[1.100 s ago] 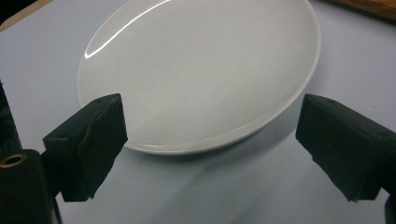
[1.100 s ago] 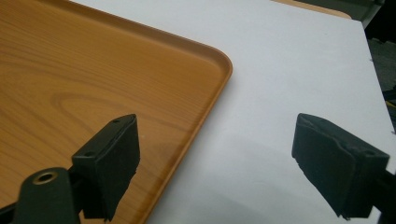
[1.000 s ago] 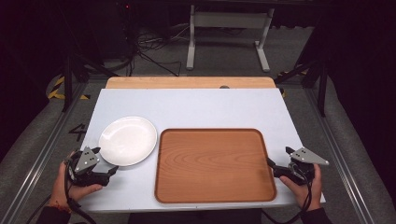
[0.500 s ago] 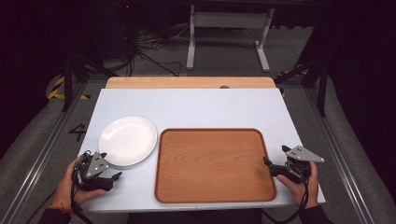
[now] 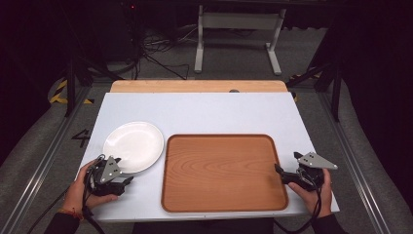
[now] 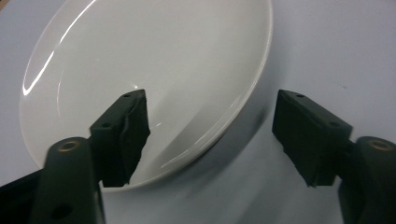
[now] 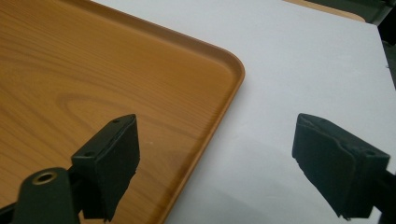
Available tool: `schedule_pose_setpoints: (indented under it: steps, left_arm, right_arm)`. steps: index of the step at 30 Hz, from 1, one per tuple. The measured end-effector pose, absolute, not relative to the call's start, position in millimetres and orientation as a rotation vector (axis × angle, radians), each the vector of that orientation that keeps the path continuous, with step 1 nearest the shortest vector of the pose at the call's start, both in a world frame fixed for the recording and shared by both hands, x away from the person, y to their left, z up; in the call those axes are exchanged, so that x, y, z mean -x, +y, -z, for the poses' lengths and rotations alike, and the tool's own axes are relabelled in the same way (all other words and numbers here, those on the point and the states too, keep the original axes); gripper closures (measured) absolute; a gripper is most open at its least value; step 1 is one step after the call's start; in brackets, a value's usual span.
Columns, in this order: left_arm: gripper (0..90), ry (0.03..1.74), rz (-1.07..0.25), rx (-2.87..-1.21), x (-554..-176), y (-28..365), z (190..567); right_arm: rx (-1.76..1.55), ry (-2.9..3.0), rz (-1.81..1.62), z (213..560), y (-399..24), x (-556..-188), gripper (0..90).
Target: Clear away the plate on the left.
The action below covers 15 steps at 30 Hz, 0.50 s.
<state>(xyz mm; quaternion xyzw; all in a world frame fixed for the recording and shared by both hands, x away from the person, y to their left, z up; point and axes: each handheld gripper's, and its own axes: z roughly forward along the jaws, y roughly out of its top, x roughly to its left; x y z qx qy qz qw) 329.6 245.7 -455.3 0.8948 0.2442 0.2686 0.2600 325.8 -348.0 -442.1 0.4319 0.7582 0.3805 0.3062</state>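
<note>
So from up high, the white plate (image 5: 133, 146) sits on the table (image 5: 204, 112) just left of the wooden tray (image 5: 224, 173), with the left gripper (image 5: 127, 181) at its near rim. Left gripper view: jaws have just been closing, rim between them, not pinched. Right gripper view: right gripper (image 7: 219, 158) spread wide, straddling the tray's edge.

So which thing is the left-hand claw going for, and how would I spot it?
On the pale table, look left of the big wooden tray. There lies a white plate, its near rim between the left gripper's open jaws: round and glossy, unlike the rectangular brown tray.
</note>
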Motion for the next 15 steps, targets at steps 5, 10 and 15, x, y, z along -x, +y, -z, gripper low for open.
schedule_pose_setpoints:
  steps: [5,10,15]
  left_arm:
    - [33.9,0.648,-0.780,-2.430,-330.5,237.8,454.6]
    - [45.3,0.605,-0.795,-2.469,-329.7,229.2,457.4]
    - [51.6,0.614,-0.760,-2.462,-329.4,229.3,458.6]
  right_arm:
    - [-1.144,2.003,-1.005,441.7,-348.1,-325.5,15.6]
    - [-1.140,2.007,-1.005,441.9,-347.5,-325.5,15.6]
    - [-1.140,2.006,-1.006,441.8,-347.8,-325.6,15.6]
